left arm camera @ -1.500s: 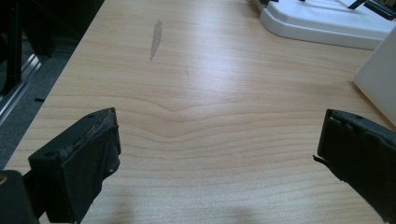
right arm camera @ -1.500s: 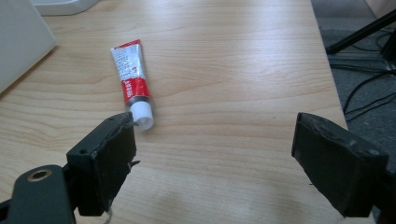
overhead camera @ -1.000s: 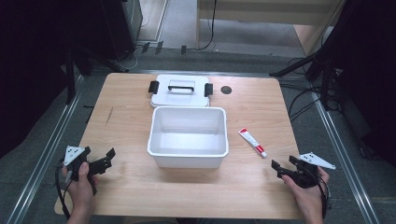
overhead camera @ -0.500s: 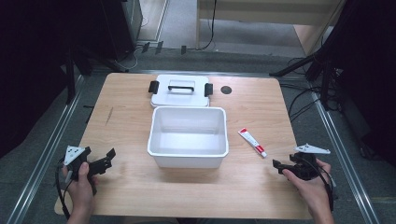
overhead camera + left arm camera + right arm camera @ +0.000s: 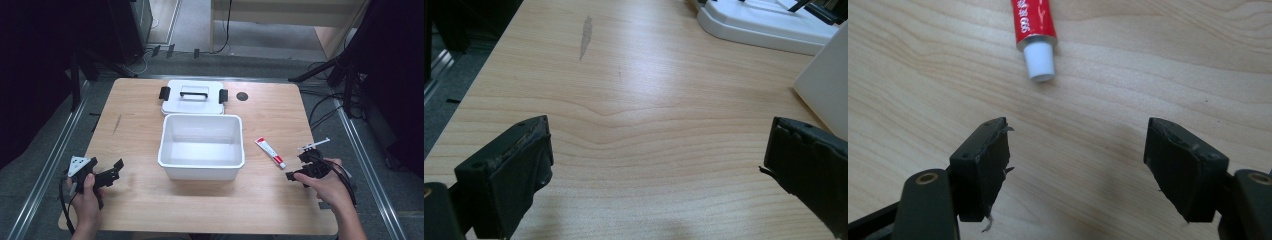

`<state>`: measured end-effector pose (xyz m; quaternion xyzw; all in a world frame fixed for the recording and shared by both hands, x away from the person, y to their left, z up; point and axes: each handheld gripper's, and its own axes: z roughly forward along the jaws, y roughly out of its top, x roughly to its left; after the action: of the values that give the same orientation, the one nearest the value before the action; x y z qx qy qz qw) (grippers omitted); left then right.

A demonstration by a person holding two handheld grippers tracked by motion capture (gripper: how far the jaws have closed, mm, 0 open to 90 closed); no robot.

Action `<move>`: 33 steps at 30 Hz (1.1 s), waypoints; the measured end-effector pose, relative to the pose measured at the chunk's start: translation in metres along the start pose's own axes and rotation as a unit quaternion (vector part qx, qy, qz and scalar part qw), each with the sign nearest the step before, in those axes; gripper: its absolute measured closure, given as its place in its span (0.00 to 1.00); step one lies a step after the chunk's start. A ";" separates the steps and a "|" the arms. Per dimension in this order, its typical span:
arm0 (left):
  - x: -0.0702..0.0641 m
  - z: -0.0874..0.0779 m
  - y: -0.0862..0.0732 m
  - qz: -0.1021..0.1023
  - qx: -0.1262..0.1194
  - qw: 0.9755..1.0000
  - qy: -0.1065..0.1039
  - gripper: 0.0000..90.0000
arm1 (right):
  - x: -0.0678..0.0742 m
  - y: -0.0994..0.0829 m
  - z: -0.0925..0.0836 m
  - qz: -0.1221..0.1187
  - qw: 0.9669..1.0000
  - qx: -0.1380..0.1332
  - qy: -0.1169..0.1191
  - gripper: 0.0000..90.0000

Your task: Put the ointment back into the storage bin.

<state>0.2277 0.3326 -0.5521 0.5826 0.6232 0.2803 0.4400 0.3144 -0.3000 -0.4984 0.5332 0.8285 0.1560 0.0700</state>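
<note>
A white tub [image 5: 201,146] sits mid-table [image 5: 135,200] with its lid [image 5: 192,98] touching its far side. A red-and-white tube [image 5: 270,152] lies just right of the tub, its upper part cut off in the right gripper view, its print too small to read. The right gripper [image 5: 298,168] sits near the tube's cap, jaws spread and empty. The left gripper [image 5: 116,171] is at the near left, jaws wide apart, empty.
</note>
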 end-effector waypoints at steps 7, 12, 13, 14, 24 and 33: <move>0.000 0.000 0.000 0.003 0.002 1.000 -0.001 0.00 | 0.006 0.022 -0.001 -0.031 0.995 0.089 -0.028 0.29; 0.000 0.000 0.000 0.003 0.003 1.000 -0.001 0.00 | 0.014 0.040 -0.001 -0.070 0.987 0.140 -0.048 0.32; 0.000 0.000 0.000 0.003 0.003 1.000 -0.001 0.00 | 0.014 0.040 -0.001 -0.070 0.987 0.140 -0.048 0.32; 0.000 0.000 0.000 0.004 0.003 1.000 -0.001 0.00 | 0.017 0.049 0.000 -0.070 0.986 0.145 -0.044 0.34; 0.000 0.000 0.000 0.002 0.002 1.000 -0.002 0.00 | 0.033 0.088 0.018 -0.088 0.981 0.163 -0.055 0.50; 0.001 0.000 0.000 0.002 0.004 1.000 -0.003 0.00 | 0.039 0.107 0.035 -0.096 0.978 0.181 -0.048 0.63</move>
<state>0.2282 0.3332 -0.5522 0.5861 0.6218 0.2767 0.4395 0.4001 -0.2174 -0.4934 0.4619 0.8861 -0.0295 0.0267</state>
